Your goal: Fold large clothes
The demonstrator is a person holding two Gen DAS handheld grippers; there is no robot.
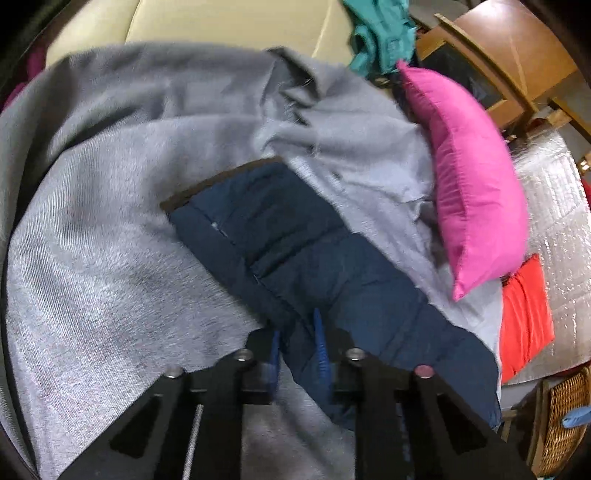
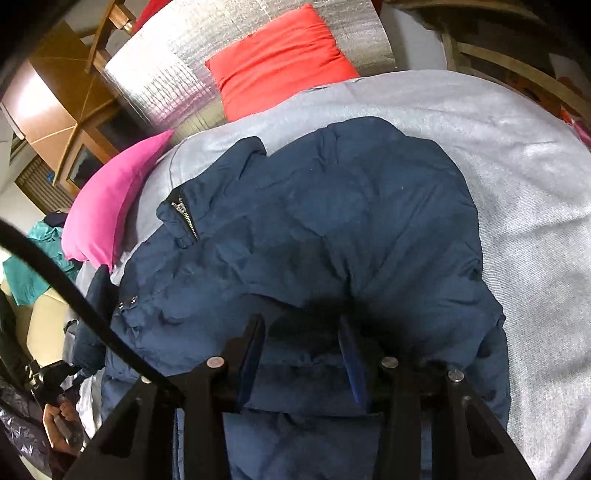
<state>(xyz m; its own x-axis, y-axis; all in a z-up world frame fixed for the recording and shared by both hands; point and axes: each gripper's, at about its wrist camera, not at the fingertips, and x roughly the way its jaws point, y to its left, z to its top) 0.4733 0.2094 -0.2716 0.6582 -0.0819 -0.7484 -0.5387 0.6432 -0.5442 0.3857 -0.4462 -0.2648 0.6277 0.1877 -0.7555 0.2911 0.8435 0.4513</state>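
Observation:
A navy puffer jacket [image 2: 325,221] lies bunched on a grey blanket [image 2: 517,177], zipper and collar at the upper left. My right gripper [image 2: 303,343] is over its near edge with the blue-padded jaws apart and jacket fabric between them. In the left wrist view a long navy part of the jacket [image 1: 295,243] stretches away over the grey blanket [image 1: 110,221]. My left gripper [image 1: 299,343] is shut on the near end of that part. The left gripper also shows at the lower left of the right wrist view [image 2: 70,369], holding navy fabric.
A pink pillow [image 1: 472,192] and a red pillow [image 1: 524,314] lie on the right, also seen in the right wrist view as pink [image 2: 110,199] and red [image 2: 280,59]. A silver mat [image 2: 162,77], wooden furniture [image 1: 498,55], a wicker basket [image 1: 565,417] and teal cloth [image 1: 380,33] surround the bed.

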